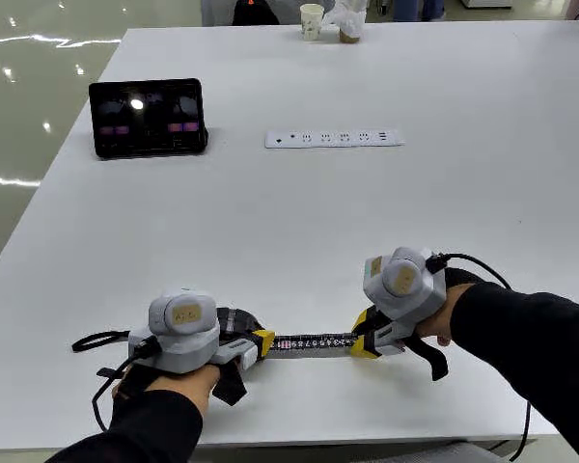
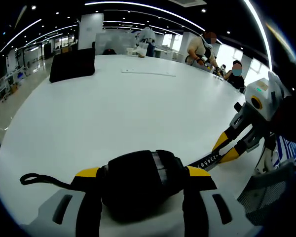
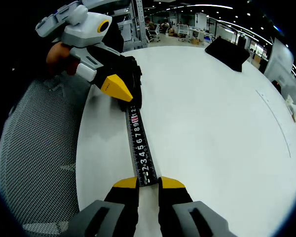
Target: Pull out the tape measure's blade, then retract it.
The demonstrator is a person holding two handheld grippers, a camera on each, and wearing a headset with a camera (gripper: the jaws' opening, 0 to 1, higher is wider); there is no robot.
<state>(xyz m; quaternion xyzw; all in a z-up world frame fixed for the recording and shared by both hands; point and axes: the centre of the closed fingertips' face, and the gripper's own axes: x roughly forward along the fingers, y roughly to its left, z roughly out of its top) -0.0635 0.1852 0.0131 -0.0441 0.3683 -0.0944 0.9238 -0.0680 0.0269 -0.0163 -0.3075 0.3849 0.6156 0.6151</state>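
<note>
- The white worktop (image 1: 367,212) carries everything, and its middle is bare.
- A grey mesh chair seat (image 3: 34,153) sits below the near edge of the worktop in the right gripper view.
- A dark tablet (image 1: 148,118) stands propped at the far left of the worktop, with its screen lit.
- A white power strip (image 1: 334,139) lies flat to the right of the tablet, well apart from the grippers.
- The left gripper (image 1: 256,344) is low at the near edge. Its jaws are clenched on the black body of the tape measure (image 1: 236,323), one yellow tip on each side of it (image 2: 143,173).
- The right gripper (image 1: 362,342) faces the left gripper along the same near edge. Its jaws are pinched on the free end of the blade (image 3: 148,183).
- The tape measure (image 2: 138,190) rests on the worktop between the left gripper's jaws, near the front edge.
- The blade (image 1: 314,341) is drawn out a short way. It runs straight and flat over the worktop from the tape measure to the right gripper, with its printed numbers facing up (image 3: 139,148).
- A paper cup (image 1: 312,20) stands at the far edge of the worktop.
- A thin black strap (image 1: 96,340) trails from the tape measure and lies in a loop on the worktop to its left (image 2: 37,178).
</note>
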